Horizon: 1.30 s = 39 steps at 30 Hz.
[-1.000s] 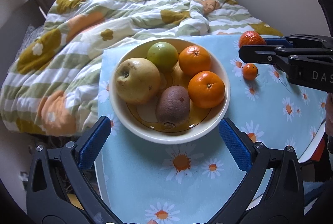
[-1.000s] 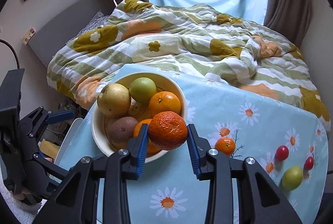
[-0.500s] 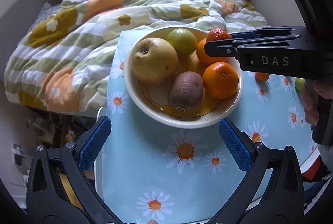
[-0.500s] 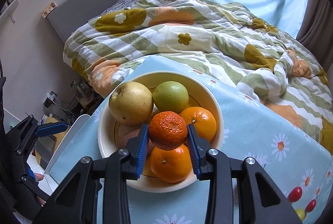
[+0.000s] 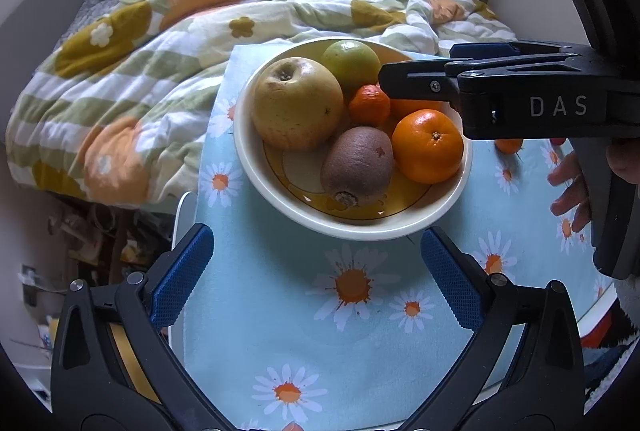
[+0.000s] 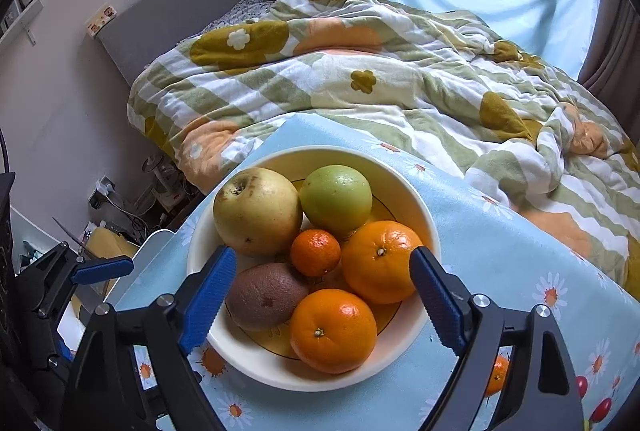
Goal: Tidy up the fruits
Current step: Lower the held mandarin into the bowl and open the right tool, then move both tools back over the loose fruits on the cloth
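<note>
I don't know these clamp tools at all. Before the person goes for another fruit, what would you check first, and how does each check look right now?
1. Small mandarin resting in the bowl among the other fruit, no pad touching it: ok.
2. Right gripper clear of fruit: ok, its jaws are opening with nothing pressed between them.
3. Left gripper empty and open: ok, it sits in front of the bowl.
4. Bowl fully on the table: ok, no rim overhangs the tablecloth.
5. Fruit left outside the bowl: not ok, a small orange and red fruits lie on the cloth.
6. Room in the bowl for more: cannot tell.
</note>
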Available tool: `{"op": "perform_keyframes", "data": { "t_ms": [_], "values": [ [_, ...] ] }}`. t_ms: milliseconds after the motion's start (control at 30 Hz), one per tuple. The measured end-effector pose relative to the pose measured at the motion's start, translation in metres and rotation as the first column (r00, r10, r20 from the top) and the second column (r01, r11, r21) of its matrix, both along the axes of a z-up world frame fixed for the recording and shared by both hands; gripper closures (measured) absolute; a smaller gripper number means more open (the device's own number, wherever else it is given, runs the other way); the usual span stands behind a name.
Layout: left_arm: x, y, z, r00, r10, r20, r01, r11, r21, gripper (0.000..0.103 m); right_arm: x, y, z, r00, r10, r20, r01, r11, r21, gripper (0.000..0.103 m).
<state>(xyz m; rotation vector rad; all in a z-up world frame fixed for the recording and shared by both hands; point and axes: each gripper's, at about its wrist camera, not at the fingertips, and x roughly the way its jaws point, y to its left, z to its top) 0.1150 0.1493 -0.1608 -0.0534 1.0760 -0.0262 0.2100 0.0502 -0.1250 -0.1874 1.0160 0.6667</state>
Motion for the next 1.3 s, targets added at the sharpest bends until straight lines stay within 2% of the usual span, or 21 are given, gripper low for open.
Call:
{"op": "perform_keyframes", "data": {
  "t_ms": [67,100,533,767,1067,1300],
  "values": [
    [0.0,0.0,0.001,1.0,-0.005,0.003,0.005,1.0,0.002,0.0,-0.001,-0.003,0.001,1.0,-0.008,-0.001,0.008,1.0,0.001,0.003],
    [0.0,-0.001,0.003,1.0,-0.008,0.005,0.008,1.0,0.005,0.0,-0.002,-0.004,0.002,1.0,-0.012,0.0,0.012,1.0,0.003,0.001],
    [-0.007,0.002,0.039,0.996,-0.06,0.061,0.059,0.998,0.022,0.0,-0.015,-0.019,0.033,0.994,-0.101,0.044,0.102,0.995,-0.001,0.001],
    [-0.009,0.001,0.069,0.988,-0.125,0.095,0.12,0.991,0.055,0.0,-0.03,-0.033,0.065,0.98,-0.188,0.066,0.186,0.982,0.033,0.001],
    [0.0,-0.021,0.1,0.958,-0.253,0.131,0.247,0.967,0.061,0.0,-0.06,-0.074,0.1,0.934,-0.337,0.114,0.338,0.941,0.013,0.001],
    [0.006,-0.06,0.115,0.941,-0.299,0.158,0.296,0.954,0.044,0.0,-0.082,-0.136,0.112,0.883,-0.456,0.112,0.456,0.89,0.03,0.001]
  ]
}}
